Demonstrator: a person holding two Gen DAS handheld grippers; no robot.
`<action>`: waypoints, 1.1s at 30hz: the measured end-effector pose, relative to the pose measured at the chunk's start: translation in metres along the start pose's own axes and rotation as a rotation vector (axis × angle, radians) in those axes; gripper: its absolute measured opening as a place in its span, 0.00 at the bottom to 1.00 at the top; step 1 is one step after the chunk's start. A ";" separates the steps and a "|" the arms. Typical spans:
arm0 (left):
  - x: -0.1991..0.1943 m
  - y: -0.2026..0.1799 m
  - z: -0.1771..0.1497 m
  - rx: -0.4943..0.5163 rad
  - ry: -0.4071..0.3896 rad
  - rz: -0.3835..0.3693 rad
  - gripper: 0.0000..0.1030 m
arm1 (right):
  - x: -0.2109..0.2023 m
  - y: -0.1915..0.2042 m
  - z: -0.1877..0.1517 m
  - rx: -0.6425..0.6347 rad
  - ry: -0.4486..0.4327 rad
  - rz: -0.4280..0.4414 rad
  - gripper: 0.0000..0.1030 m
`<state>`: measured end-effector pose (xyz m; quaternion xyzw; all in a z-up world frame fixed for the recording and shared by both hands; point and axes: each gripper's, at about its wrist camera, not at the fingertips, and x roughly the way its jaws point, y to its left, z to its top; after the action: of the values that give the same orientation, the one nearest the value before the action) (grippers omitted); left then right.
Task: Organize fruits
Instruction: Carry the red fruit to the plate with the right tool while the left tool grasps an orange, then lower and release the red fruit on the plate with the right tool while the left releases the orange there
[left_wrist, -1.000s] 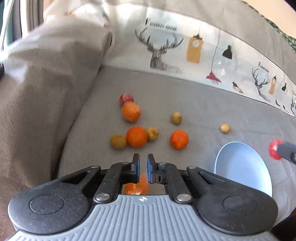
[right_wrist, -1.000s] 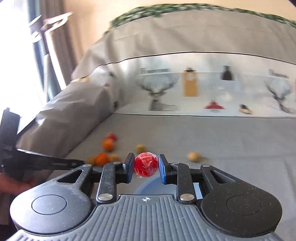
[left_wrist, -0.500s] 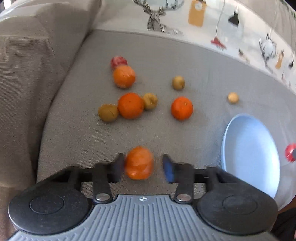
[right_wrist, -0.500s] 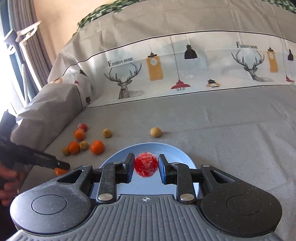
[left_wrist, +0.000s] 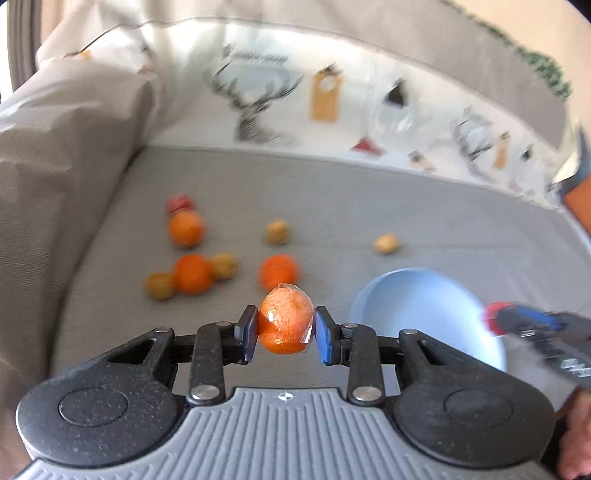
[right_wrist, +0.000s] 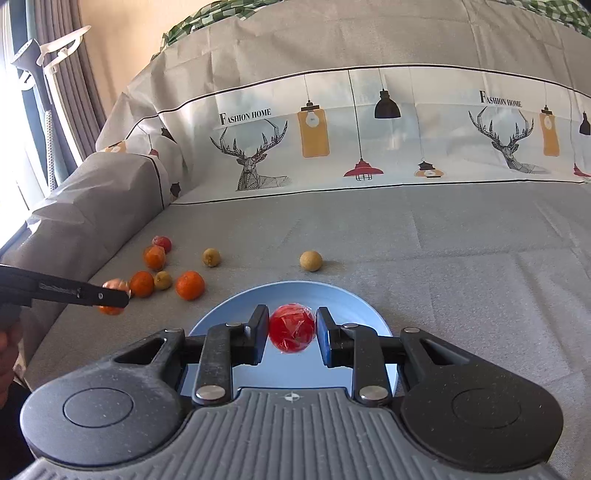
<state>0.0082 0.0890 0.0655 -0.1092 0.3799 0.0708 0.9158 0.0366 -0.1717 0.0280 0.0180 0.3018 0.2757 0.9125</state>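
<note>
My left gripper (left_wrist: 285, 334) is shut on a wrapped orange (left_wrist: 285, 320) and holds it above the grey sofa seat, left of the blue plate (left_wrist: 424, 295). My right gripper (right_wrist: 291, 336) stands over the blue plate (right_wrist: 354, 306) with a wrapped red fruit (right_wrist: 291, 328) between its jaws; small gaps show on both sides of the fruit. Three more oranges (left_wrist: 277, 271), a red fruit (left_wrist: 179, 203) and several small brown fruits (left_wrist: 386, 243) lie on the seat.
The sofa armrest (left_wrist: 55, 184) rises on the left. A backrest cover with deer and lamp prints (right_wrist: 332, 133) stands behind the seat. The loose fruits lie in a cluster (right_wrist: 166, 273) left of the plate.
My left gripper closed on the orange and lifted it off the seat. My right gripper moved down over the plate and its jaws parted slightly around the red fruit.
</note>
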 end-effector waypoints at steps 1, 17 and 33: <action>-0.002 -0.007 -0.002 -0.008 -0.020 -0.024 0.35 | 0.000 0.001 -0.001 -0.002 0.000 -0.004 0.28; 0.023 -0.056 -0.043 0.069 -0.042 -0.147 0.35 | 0.012 0.005 -0.002 -0.036 0.023 -0.048 0.28; 0.016 -0.070 -0.054 0.181 -0.057 -0.153 0.35 | 0.012 0.005 -0.004 -0.059 0.027 -0.054 0.28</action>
<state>-0.0019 0.0083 0.0272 -0.0525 0.3492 -0.0310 0.9350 0.0403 -0.1615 0.0191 -0.0208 0.3060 0.2600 0.9156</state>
